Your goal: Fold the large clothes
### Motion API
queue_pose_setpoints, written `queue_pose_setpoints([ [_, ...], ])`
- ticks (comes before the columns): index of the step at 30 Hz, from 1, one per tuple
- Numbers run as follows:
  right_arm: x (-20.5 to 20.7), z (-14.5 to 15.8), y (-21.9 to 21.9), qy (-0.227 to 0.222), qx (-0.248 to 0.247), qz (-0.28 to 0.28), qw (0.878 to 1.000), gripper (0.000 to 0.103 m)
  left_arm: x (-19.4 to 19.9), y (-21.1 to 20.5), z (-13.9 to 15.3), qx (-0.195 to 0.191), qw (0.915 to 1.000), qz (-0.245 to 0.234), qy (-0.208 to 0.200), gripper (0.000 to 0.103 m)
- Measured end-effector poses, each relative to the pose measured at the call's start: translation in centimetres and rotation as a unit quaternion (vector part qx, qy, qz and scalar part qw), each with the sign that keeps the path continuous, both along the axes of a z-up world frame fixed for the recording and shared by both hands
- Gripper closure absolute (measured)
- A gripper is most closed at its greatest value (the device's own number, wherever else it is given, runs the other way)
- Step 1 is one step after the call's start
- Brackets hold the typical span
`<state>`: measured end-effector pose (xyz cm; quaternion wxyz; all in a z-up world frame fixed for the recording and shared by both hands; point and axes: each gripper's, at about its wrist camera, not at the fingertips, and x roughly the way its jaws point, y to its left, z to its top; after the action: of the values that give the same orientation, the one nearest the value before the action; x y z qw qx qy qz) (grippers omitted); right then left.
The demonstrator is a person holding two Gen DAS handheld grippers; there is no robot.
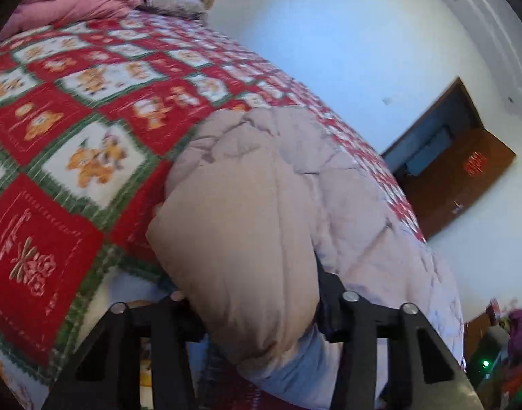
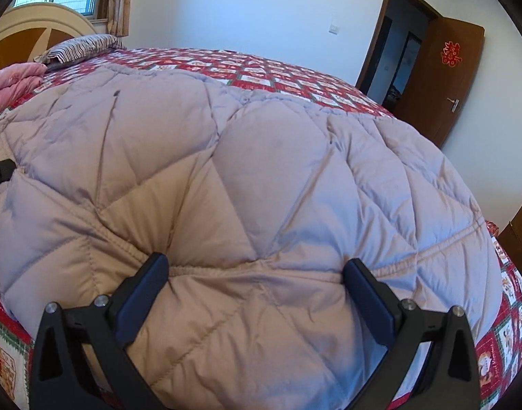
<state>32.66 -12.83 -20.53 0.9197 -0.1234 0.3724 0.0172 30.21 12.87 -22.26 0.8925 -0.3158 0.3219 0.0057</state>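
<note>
A striped pillow (image 2: 79, 49) lies at the bed's (image 2: 295, 75) head; the left gripper (image 1: 254, 294) clamps a puffy fold of the quilted coat (image 2: 261, 177), the right gripper (image 2: 255, 270) gapes wide over its hem.

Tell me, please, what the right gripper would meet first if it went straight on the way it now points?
Most likely the padded beige coat: the right gripper stands open right over its quilted surface, which fills the view ahead. How close the fingers are is unclear.
</note>
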Motion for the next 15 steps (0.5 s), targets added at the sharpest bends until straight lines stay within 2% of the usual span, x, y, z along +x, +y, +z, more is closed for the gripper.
queue_pose_setpoints([
  [2, 0.0, 0.0, 0.1, -0.002, -0.004, -0.002, 1.0, 0.0, 0.2, -0.3, 0.2, -0.004, 0.9999, -0.012, -0.009, 0.063],
  [4, -0.2, 0.0, -0.1, -0.002, -0.002, -0.002, 1.0, 0.0, 0.0, 0.0, 0.3, -0.002, 0.9999, -0.011, -0.01, 0.073],
  [6, -0.3, -0.1, -0.2, 0.0, 0.001, -0.002, 1.0, 0.0, -0.6, 0.6, 0.3, -0.006, 0.9998, -0.011, -0.017, 0.077],
  [11, -0.9, 0.0, 0.4, 0.001, -0.004, -0.019, 1.0, 0.0, -2.7, 2.4, 0.3, -0.028, 0.9991, -0.01, -0.03, 0.079],
  [15, -2.3, -0.1, 2.3, -0.004, -0.012, -0.021, 1.0, 0.0, -5.2, 4.7, 0.7, -0.028, 0.9988, 0.002, -0.04, 0.079],
])
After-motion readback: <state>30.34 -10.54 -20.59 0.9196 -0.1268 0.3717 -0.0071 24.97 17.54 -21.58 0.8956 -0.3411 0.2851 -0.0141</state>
